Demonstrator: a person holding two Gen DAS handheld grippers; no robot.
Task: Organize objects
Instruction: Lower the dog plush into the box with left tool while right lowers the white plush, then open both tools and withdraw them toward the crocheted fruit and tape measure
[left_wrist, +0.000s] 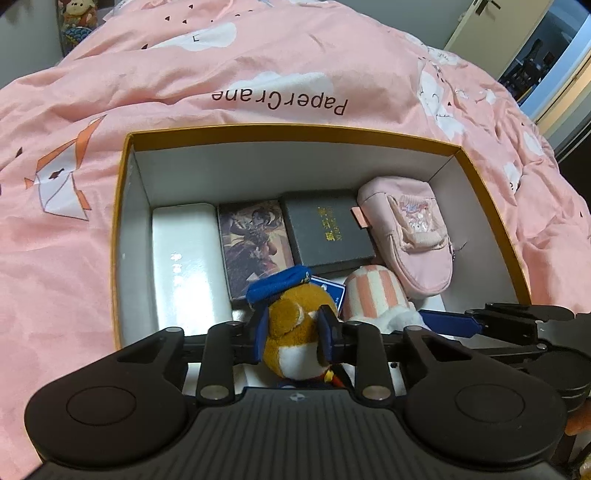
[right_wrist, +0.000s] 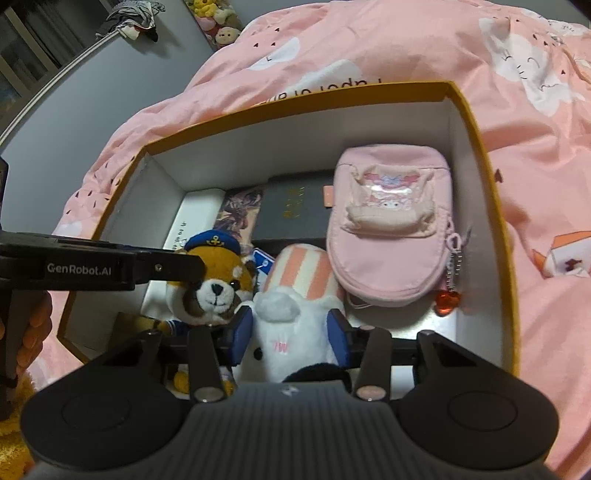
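Left wrist view: the red panda plush (left_wrist: 291, 325) is held between the pads of the left gripper (left_wrist: 293, 334), low inside the orange-rimmed box (left_wrist: 288, 133). Ahead of it, a white case (left_wrist: 184, 258), an illustrated card box (left_wrist: 255, 243), a black book (left_wrist: 328, 229) and a pink pouch (left_wrist: 410, 236) are already laid in. The right gripper (right_wrist: 290, 338) is closed around the white striped plush (right_wrist: 295, 295), just beside the panda. Both toys seem nearly placed; only release appears to be left.
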